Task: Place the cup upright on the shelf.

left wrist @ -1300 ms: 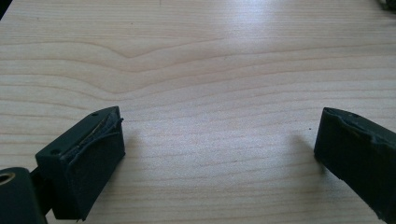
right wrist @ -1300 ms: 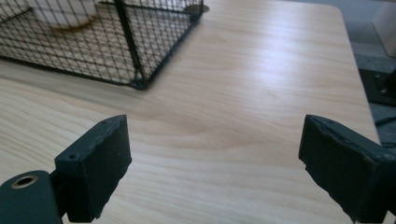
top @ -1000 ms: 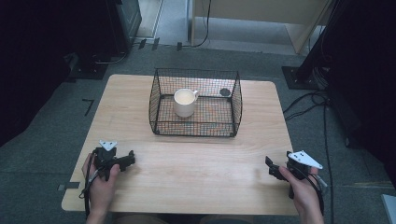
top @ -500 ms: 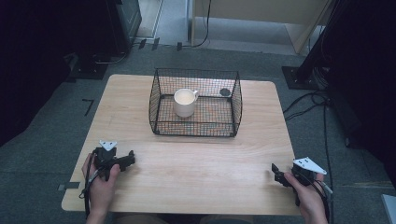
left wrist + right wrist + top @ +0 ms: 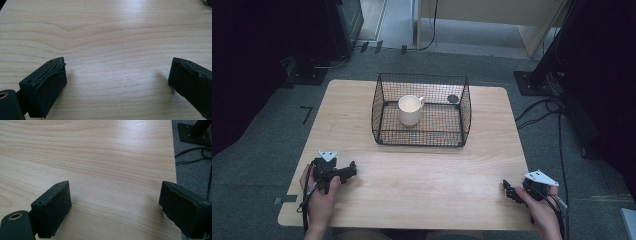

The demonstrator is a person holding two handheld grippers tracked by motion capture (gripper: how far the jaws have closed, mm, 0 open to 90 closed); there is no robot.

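White mug sits upright inside wire basket at far centre of tabletop; left tool and right tool rest near, both spread, seemingly ready to approach.

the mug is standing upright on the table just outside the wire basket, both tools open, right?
Not quite. The high view shows the mug upright inside the wire basket, not outside it. Both the left tool and right tool are open, as you said.
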